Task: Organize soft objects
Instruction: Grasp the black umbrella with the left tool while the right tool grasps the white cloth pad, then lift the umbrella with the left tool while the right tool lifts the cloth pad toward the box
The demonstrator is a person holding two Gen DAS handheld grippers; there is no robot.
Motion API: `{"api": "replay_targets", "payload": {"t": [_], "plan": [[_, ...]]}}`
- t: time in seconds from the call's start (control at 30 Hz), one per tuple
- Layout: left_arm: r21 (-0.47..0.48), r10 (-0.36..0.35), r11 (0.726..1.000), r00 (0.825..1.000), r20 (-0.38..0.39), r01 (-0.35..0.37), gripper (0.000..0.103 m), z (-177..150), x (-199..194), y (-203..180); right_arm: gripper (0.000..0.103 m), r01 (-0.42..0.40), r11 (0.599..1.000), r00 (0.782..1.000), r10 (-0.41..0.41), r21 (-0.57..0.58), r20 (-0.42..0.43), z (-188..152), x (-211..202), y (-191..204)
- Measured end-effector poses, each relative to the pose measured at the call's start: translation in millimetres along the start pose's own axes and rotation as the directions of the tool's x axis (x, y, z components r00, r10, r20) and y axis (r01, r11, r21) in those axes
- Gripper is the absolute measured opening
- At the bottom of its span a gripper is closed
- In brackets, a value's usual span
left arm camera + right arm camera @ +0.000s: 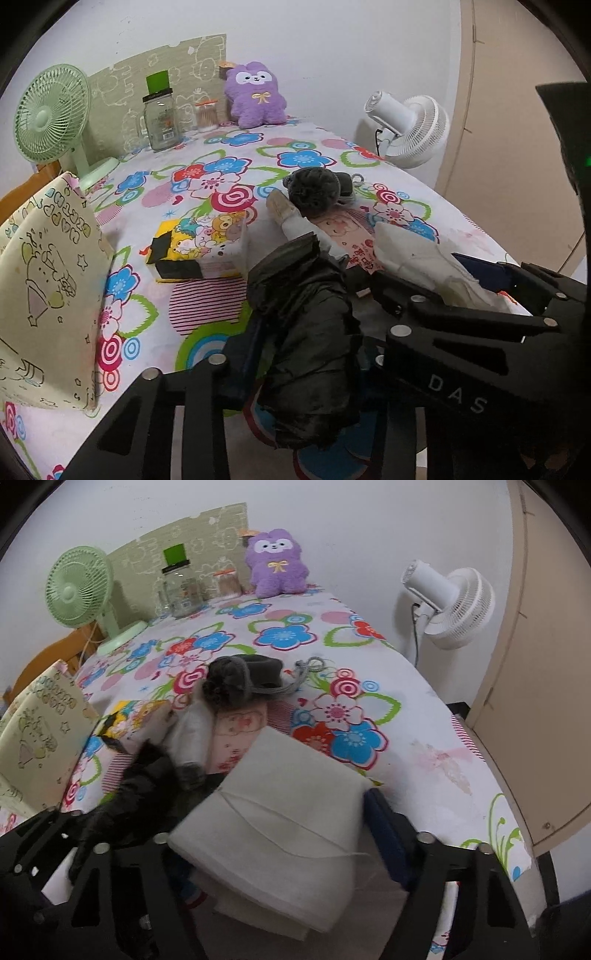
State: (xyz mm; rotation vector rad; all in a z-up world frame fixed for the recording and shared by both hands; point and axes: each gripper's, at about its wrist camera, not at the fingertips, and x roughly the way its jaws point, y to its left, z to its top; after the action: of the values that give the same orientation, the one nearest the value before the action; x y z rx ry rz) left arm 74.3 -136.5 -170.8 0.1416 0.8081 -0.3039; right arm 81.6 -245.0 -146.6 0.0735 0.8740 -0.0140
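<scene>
- Left gripper: pitched down at the table, fingers clamped on a crumpled black cloth, low centre of its view.
- Right gripper: also pitched down, fingers closed against a folded white cloth (edges at 6 o'clock blurred).
- Grey plush at 12 o'clock, on the floral tablecloth.

The white capital letters "DAS" are being shown on the black plastic linkage arm of the left gripper, near the lower right of the left wrist view. Red characters in an East Asian script are being displayed on the flat pink printed packet lying on the flowered cloth, but they are too small to be read. A label is being carried by the clear glass jar with the black lid; its print cannot be made out.
</scene>
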Motion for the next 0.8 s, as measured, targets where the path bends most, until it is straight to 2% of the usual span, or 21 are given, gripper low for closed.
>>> {"api": "replay_targets", "payload": {"t": [0.1,0.27,0.8], "plan": [[-0.011,0.016,1.0,1.0,-0.002,-0.016,0.032,0.3,-0.2,3.3,0.064,-0.004,1.0,1.0,0.004,-0.014,0.001,1.0,-2.4,3.4],[-0.013,0.023,1.0,1.0,0.017,-0.023,0.031,-0.2,-6.6,5.4,0.052,-0.025,0.999,1.0,0.025,-0.022,0.007,3.1,-7.6,8.1],[-0.032,0.04,0.999,0.997,0.066,-0.038,0.031,13.9,-33.8,18.3,0.049,-0.059,0.997,0.996,0.062,-0.04,0.061,16.3,-32.7,27.8]]}}
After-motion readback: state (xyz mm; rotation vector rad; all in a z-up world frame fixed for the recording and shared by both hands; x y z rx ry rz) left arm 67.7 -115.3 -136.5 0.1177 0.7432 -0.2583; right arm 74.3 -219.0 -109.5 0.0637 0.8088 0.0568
